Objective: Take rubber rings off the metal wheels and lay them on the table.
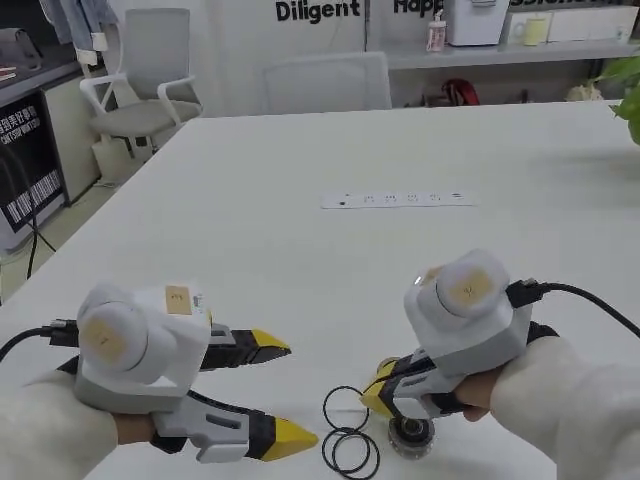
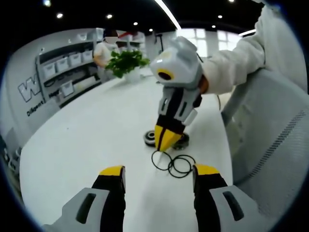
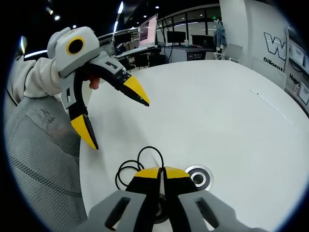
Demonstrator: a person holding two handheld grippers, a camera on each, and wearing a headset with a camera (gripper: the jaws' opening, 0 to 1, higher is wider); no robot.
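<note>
Three thin black rubber rings (image 1: pixel 350 430) lie overlapping on the white table (image 1: pixel 330 260) near its front edge. They also show in the left gripper view as rings (image 2: pixel 174 163) and in the right gripper view as rings (image 3: pixel 133 166). My right gripper (image 1: pixel 378 397) is down at the table, shut, with the edge of the nearest ring pinched at its yellow tips (image 3: pixel 161 173). A metal wheel (image 1: pixel 410 436) lies just right of the rings, under that gripper. Two wheels (image 2: pixel 150 137) sit behind the right gripper (image 2: pixel 165 139). My left gripper (image 1: pixel 282 392) hovers open left of the rings, holding nothing.
A white power strip (image 1: pixel 395 199) lies flat mid-table. Office chairs (image 1: pixel 150 80) stand beyond the far edge, and a green plant (image 1: pixel 628 95) sits at the right. In the left gripper view a mesh chair back (image 2: pixel 270 140) stands close to the table.
</note>
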